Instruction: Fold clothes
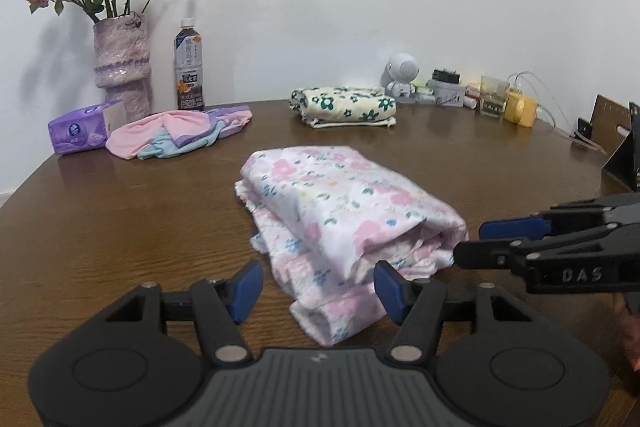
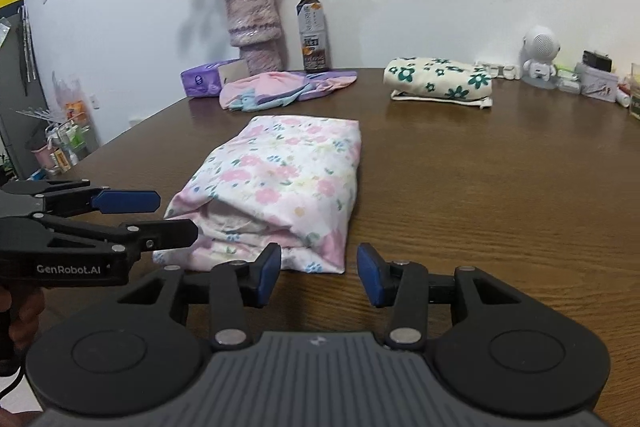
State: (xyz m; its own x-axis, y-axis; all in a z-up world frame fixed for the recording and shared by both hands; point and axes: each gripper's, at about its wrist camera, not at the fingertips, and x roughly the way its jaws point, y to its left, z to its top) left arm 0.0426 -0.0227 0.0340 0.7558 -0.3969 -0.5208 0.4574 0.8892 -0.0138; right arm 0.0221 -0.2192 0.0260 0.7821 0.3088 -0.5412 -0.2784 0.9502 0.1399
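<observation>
A folded pink floral garment [image 1: 340, 223] lies on the brown wooden table [image 1: 120, 227], also in the right wrist view [image 2: 276, 183]. My left gripper [image 1: 318, 291] is open, its fingers straddling the garment's near corner. It shows from the side in the right wrist view [image 2: 176, 215], open at the garment's left end. My right gripper [image 2: 318, 275] is open and empty just in front of the garment's near edge. It enters the left wrist view [image 1: 468, 243] from the right, tips at the garment's fold.
A folded green-flowered cloth [image 1: 346, 105] and a crumpled pink, blue and purple garment [image 1: 176, 135] lie farther back. A vase of dried roses [image 1: 120, 67], a drink bottle [image 1: 188, 67], a purple tissue pack [image 1: 84, 127] and small items [image 1: 460, 91] line the wall.
</observation>
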